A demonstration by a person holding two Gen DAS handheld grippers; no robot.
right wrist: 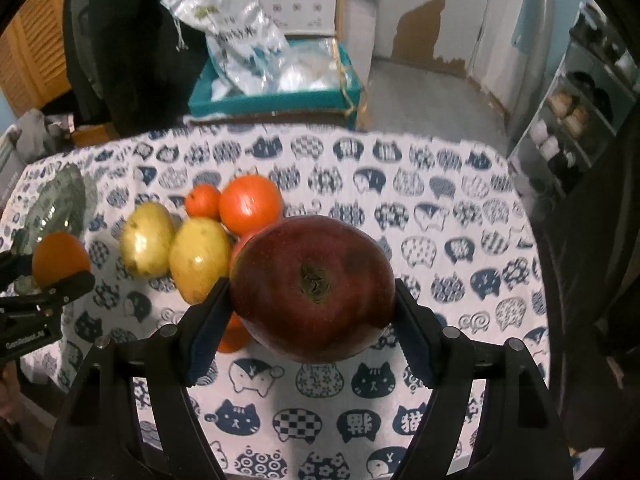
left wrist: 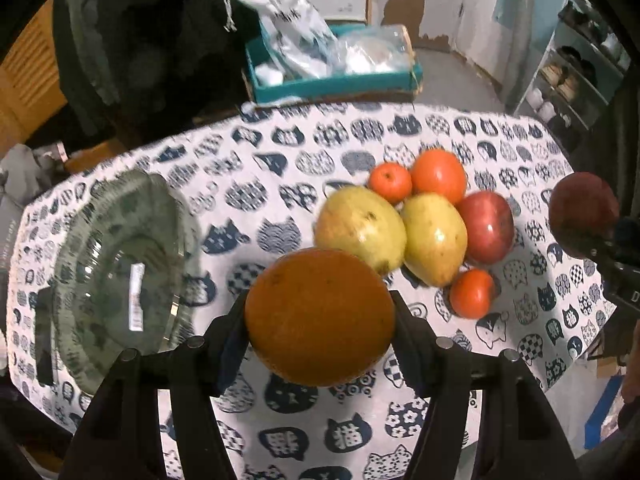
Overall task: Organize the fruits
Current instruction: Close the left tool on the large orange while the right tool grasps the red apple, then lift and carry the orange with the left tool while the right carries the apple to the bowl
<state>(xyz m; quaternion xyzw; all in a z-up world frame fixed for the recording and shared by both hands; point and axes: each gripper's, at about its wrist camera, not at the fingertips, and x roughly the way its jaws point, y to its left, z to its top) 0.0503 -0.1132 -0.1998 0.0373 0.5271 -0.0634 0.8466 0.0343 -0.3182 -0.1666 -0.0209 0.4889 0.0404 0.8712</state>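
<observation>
Slippage worries me: my left gripper (left wrist: 320,316) clamps the orange (left wrist: 320,316), my right gripper (right wrist: 312,292) the apple (right wrist: 312,292), both mid-frame; round skins could roll free.

A lived-in home: cat-print tablecloth (right wrist: 420,208), shoe rack (right wrist: 572,120), peeling wall paint (right wrist: 424,28).

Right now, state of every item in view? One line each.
left tongs: shut on orange, lifted off the cloth
right tongs: shut on dark red apple, lifted
glass bowl: empty, on the table at left
pile of fruit: loose on the cat-print tablecloth, not in the bowl
teal tray: beyond the table, holding plastic bags
</observation>
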